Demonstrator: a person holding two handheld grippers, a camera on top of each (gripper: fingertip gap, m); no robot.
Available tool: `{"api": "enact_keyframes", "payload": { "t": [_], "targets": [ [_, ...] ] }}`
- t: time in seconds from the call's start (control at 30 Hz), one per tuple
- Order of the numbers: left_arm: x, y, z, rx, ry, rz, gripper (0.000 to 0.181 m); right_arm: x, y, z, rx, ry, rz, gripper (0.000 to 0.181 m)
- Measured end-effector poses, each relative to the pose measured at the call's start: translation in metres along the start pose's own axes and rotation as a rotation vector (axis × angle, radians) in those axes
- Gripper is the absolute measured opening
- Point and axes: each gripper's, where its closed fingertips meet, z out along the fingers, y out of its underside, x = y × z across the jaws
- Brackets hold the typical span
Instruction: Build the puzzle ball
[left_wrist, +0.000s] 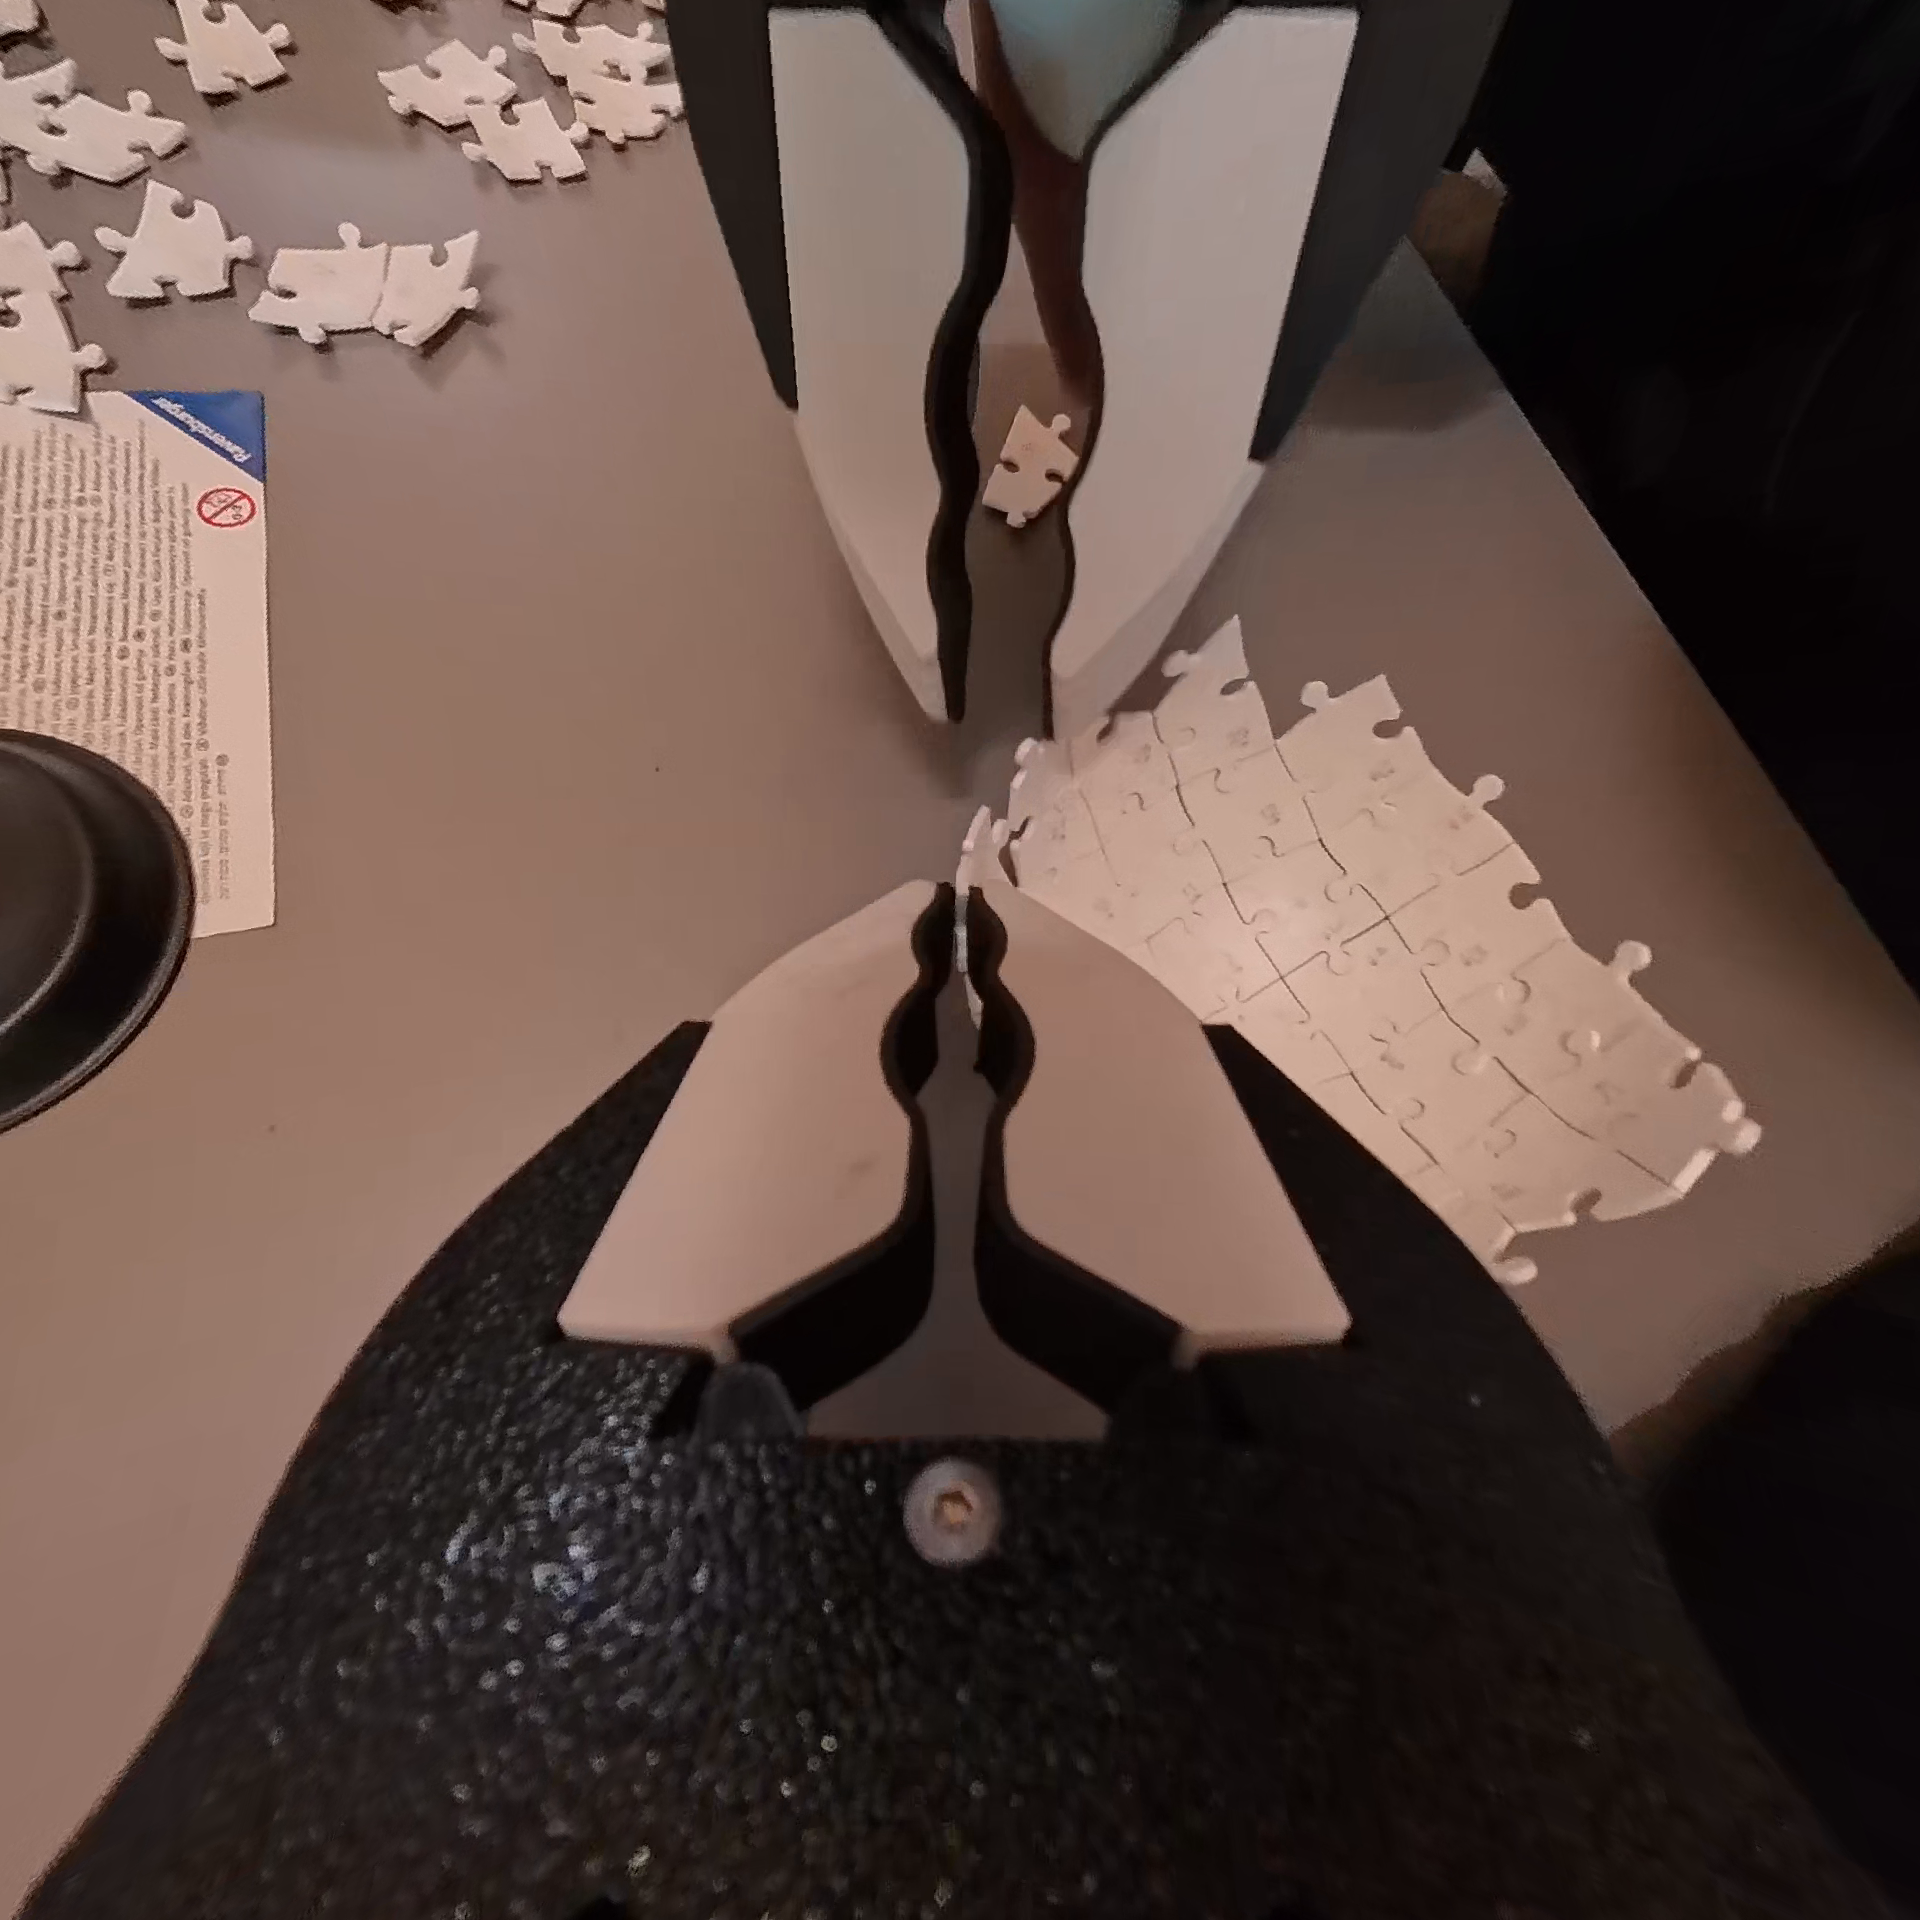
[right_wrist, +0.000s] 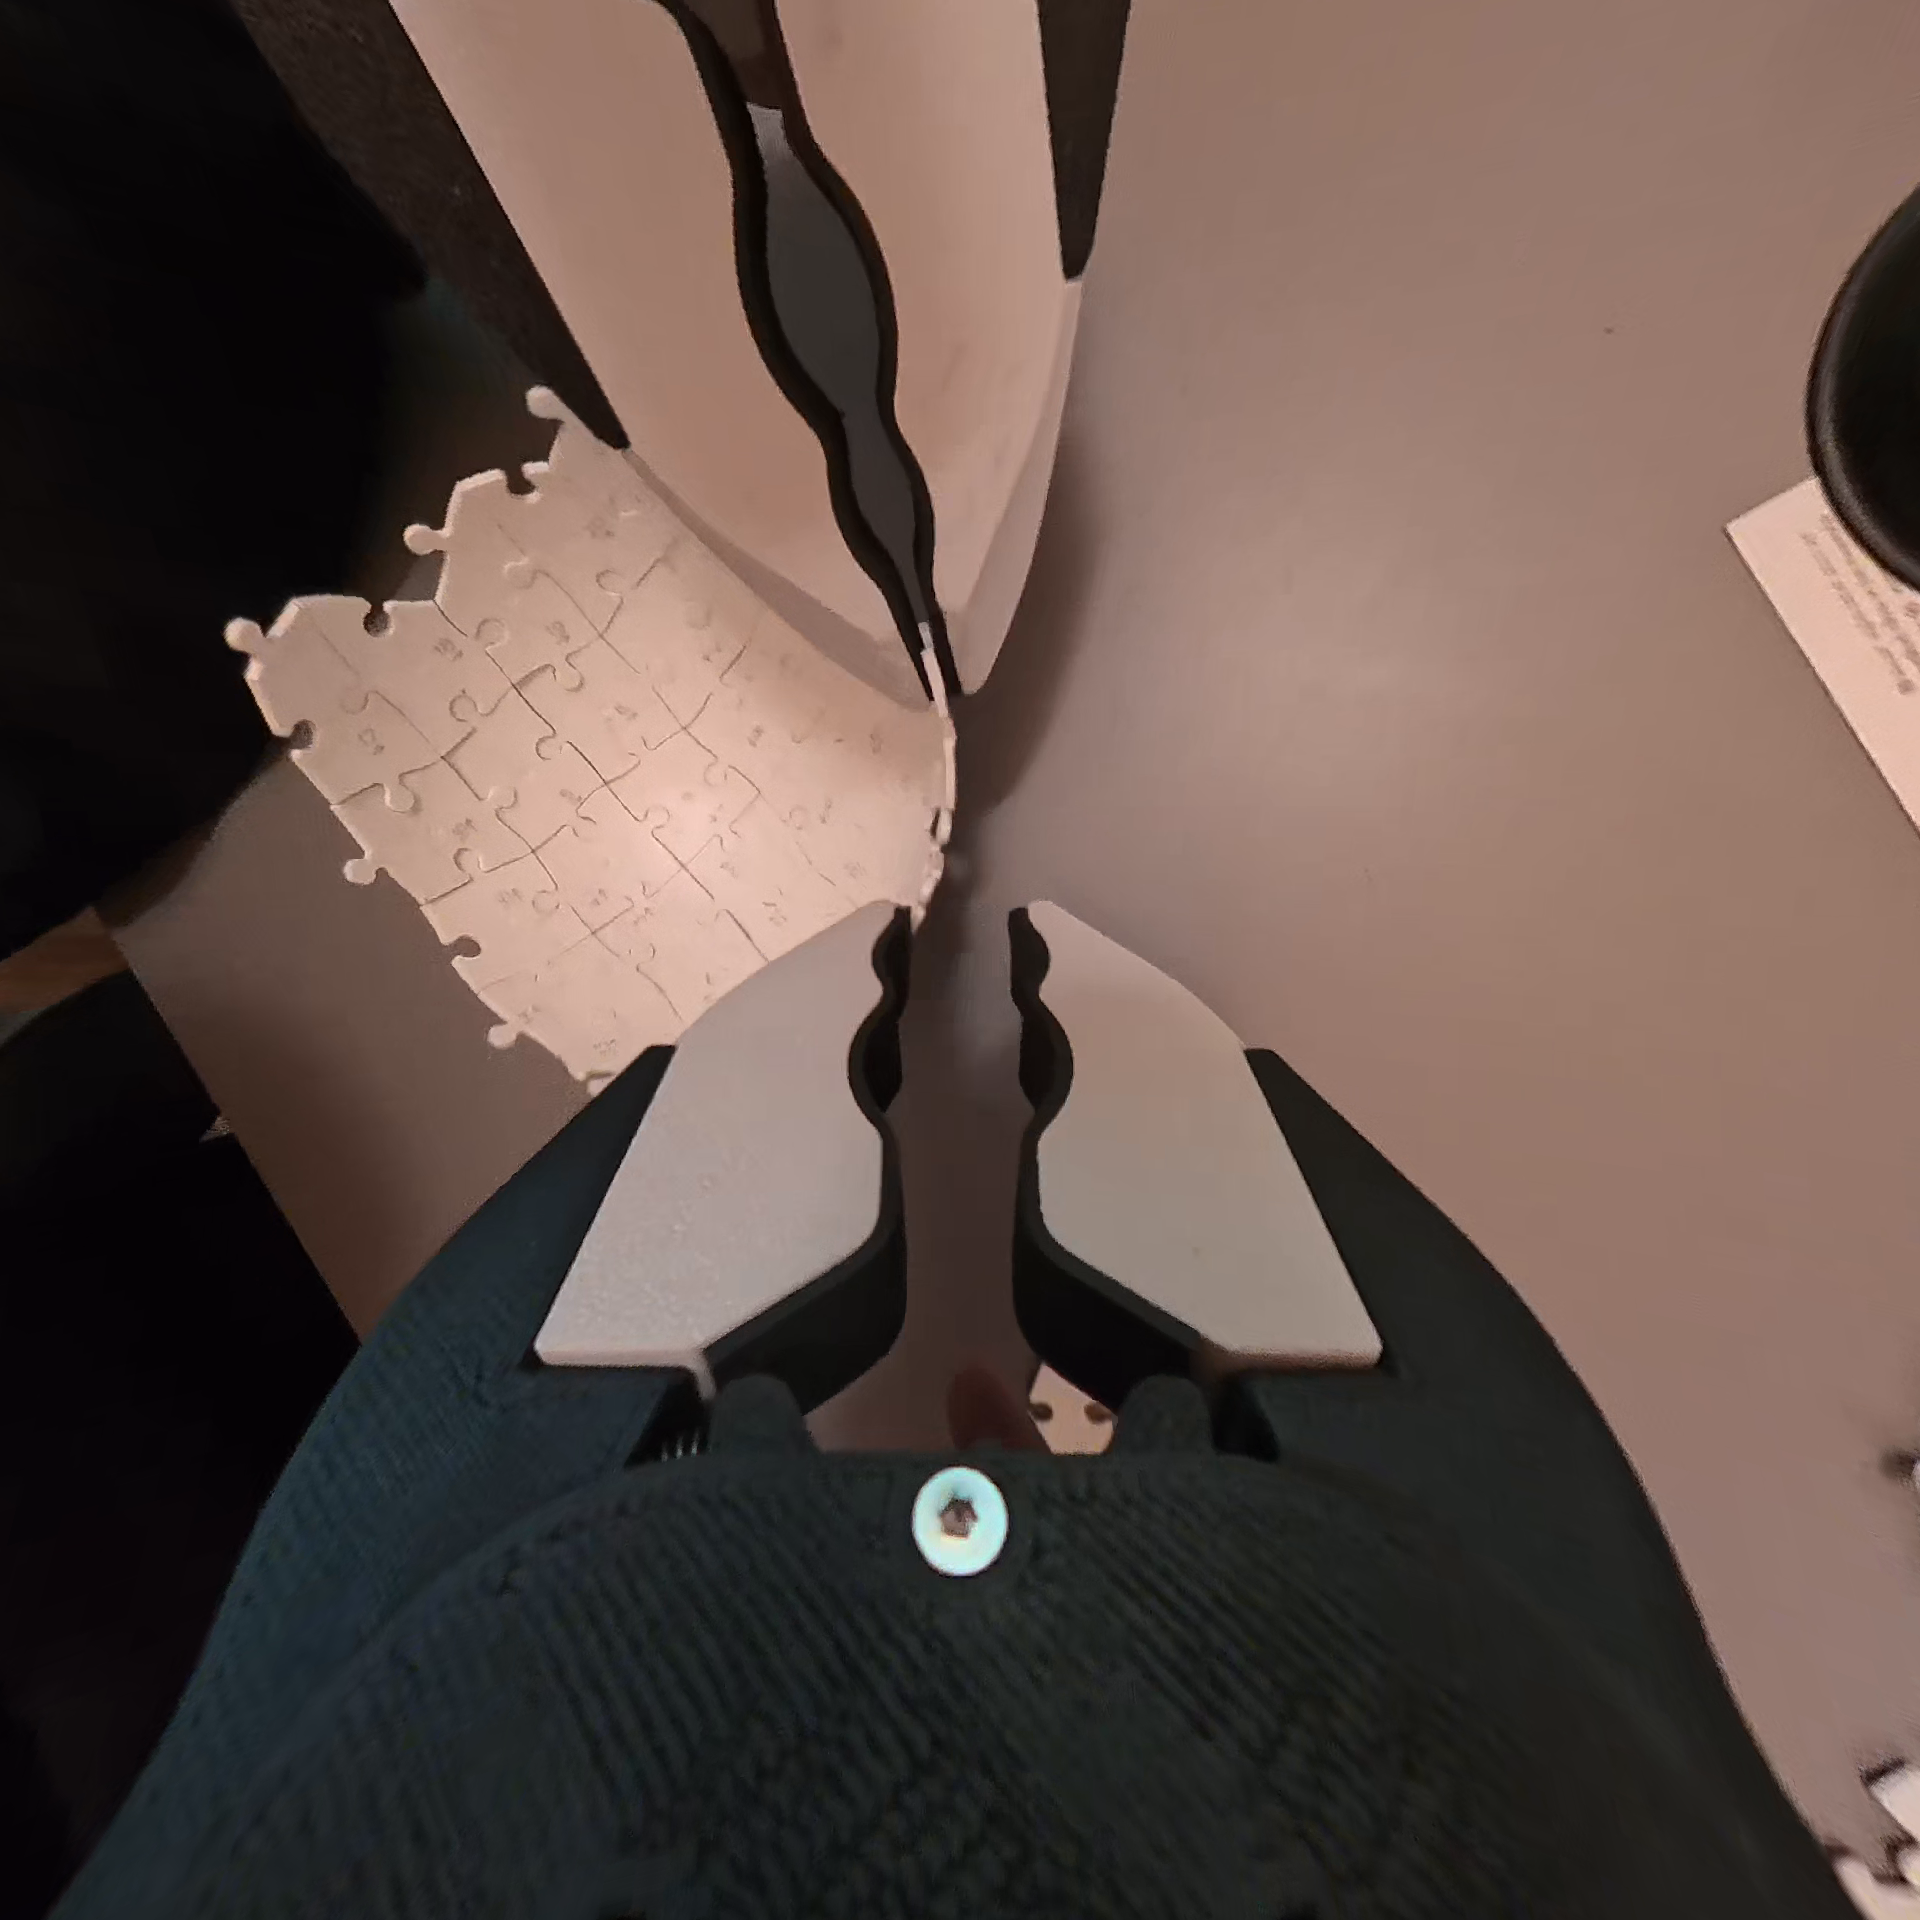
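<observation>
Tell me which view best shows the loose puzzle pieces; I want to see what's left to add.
The left wrist view: the loose puzzle pieces lie scattered white side up at its upper left. The right wrist view catches only blurred bits at its right edge.

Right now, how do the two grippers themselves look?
Both are alike: the left gripper and right gripper have black grainy plastic bodies, each with one silver screw in the middle. Their fingers are pale flat plates lined with wavy black pads. No cables show.
</observation>
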Motion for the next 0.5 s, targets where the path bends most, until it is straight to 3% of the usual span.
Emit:
{"api": "enact_keyframes", "payload": {
  "t": [0.17,0.5],
  "targets": [
    [0.004,0.005,0.006,-0.035,0.031,0.002,0.001,-0.009,0.003,-0.006,-0.020,-0.066,0.004,0.009],
    [0.008,0.012,0.007,-0.076,0.054,-0.015,0.001,-0.013,0.002,0.010,-0.041,-0.103,-0.019,0.010]
  ]
}}
